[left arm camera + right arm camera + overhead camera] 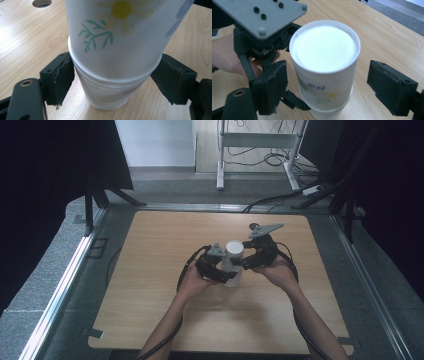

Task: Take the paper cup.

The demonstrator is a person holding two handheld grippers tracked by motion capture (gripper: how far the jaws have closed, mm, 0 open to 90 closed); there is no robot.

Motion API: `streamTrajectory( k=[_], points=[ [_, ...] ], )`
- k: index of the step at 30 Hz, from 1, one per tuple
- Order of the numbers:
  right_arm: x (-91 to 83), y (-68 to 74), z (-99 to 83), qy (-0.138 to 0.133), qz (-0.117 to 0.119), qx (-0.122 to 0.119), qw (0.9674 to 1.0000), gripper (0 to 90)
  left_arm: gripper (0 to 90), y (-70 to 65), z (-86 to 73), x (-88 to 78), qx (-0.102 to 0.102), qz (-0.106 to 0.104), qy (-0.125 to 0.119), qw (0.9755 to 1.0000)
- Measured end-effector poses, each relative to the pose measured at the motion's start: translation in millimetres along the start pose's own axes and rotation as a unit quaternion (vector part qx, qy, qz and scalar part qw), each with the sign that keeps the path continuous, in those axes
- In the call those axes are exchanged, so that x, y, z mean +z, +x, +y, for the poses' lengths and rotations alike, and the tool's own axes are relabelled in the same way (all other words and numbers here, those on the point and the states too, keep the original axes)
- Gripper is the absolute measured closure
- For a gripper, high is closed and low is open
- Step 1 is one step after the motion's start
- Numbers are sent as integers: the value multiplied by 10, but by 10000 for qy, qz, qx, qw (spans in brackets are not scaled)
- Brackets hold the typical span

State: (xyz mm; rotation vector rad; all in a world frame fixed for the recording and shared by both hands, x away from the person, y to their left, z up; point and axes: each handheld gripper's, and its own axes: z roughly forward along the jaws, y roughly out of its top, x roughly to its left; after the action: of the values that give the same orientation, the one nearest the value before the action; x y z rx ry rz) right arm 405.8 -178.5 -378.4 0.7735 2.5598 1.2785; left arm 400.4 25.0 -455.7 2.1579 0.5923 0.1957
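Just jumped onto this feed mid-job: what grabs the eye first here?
A stack of upside-down paper cups stands mid-table, the top one printed with a daisy. The left gripper straddles the lower cup's rim, its pads at or near it; contact isn't clear. The right gripper flanks the upper cup, its jaws clearly apart from it.

Left gripper jaws straddle the lower cup of a nested stack standing on the wooden table. Left pad touches its ribbed wall, right pad at the rim edge. Upper cup with daisy and green sprig sits inside it. Round hole in the table top left.
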Motion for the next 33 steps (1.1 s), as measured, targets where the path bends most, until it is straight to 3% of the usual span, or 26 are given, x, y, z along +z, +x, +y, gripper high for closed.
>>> streamTrajectory(
  k=[9,12,20,33],
  points=[
    [38,-13,93,46,80,-69,9999,245,204,-5,3,-6,69,25,16,10000],
    [36,-3,130,110,103,-155,9998,317,206,-4,2,-7,87,23,20,10000],
    [9,27,187,147,10,-277,9995,338,208,0,2,-10,123,28,26,9999],
    [-39,39,227,138,-18,-284,9995,359,210,2,-3,-10,116,19,11,9999]
  ],
)
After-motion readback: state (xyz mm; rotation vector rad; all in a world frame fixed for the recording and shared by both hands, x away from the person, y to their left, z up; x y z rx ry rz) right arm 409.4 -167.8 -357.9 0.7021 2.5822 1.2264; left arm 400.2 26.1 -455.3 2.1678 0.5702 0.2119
